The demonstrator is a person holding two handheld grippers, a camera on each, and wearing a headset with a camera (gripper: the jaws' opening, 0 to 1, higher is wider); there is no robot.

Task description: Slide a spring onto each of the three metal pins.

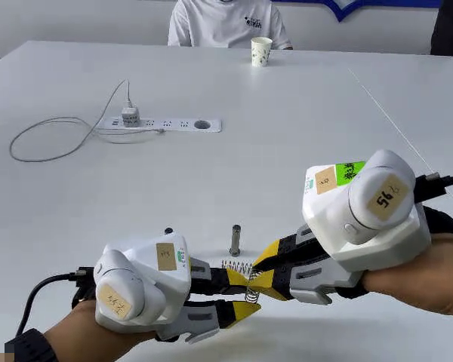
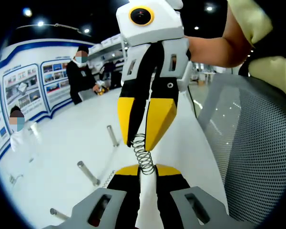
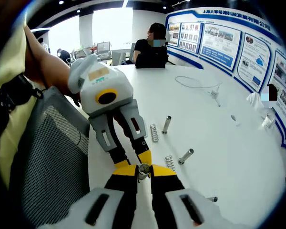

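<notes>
Left gripper (image 1: 244, 294) and right gripper (image 1: 258, 273) sit closest, tips meeting nose to nose, just this side of the upright pin (image 1: 235, 240). Both are clamped on the same spring (image 1: 251, 292). In the left gripper view the right gripper's yellow tips pinch the spring's far end, and the left's own tips bear on both sides of its near end. The right gripper view looks down the coil end-on between its own tips. The spring is held off the table, near the pin, apart from it.

Loose spring (image 1: 238, 265) lies flat on the table (image 1: 302, 113) just beside the pin's base, on the gripper side. The pin stands vertical, shaft bare.

Right gripper view: second pin (image 3: 186, 156) and third pin (image 3: 212, 199) sit nearer that camera than the upright pin, with a second loose spring (image 3: 169, 162) just beside the second pin.

Power strip (image 1: 162, 123) with its cable (image 1: 45, 139) lies well beyond the pin, to the left. Paper cup (image 1: 261, 51) is further still, near the far edge, where a person (image 1: 226, 23) sits.
</notes>
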